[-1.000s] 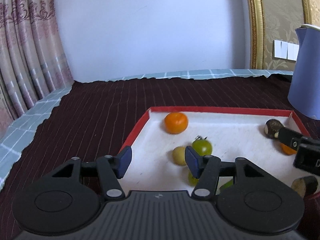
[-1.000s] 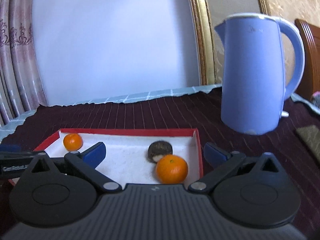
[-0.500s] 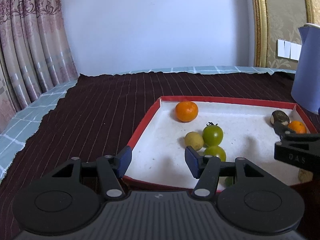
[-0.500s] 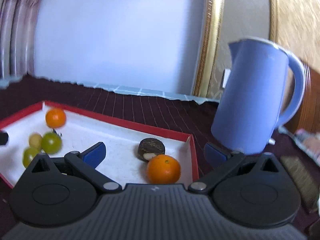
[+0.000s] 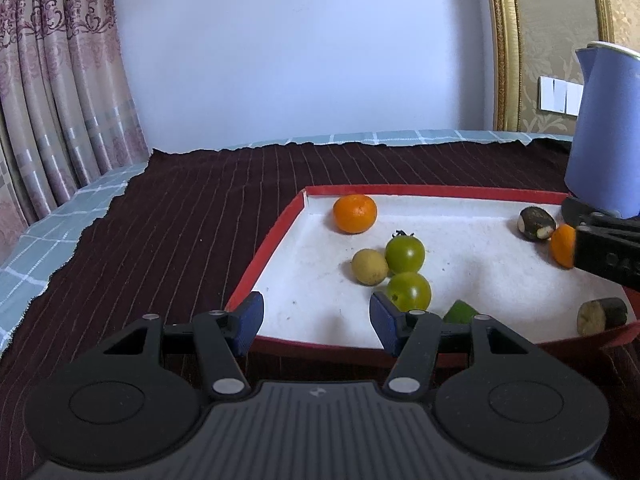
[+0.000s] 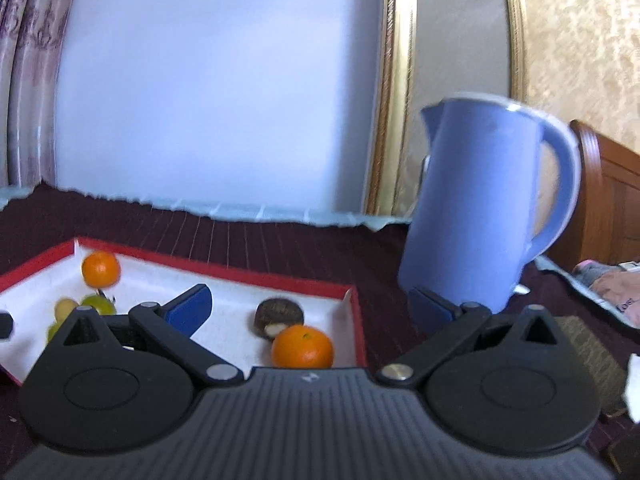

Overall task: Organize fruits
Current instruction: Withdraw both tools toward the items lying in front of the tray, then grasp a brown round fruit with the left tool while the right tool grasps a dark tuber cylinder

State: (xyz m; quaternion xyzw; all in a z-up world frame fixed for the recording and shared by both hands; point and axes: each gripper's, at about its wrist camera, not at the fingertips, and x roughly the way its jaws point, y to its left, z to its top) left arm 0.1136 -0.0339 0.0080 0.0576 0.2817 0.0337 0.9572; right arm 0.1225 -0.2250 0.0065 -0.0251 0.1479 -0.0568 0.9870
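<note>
2 grippers hang at the tray's (image 5: 264,256) near edge, jaws apart, nothing held. The right gripper (image 6: 308,306) is nearer: an orange (image 6: 302,347) lies just ahead between its fingers, in the tray's right far corner. The left gripper (image 5: 316,322) faces green tomatoes (image 5: 408,292). No legible writing.

Dark striped cloth (image 5: 180,216) bears red-rimmed tray (image 5: 264,256), blue kettle (image 6: 480,208).
</note>
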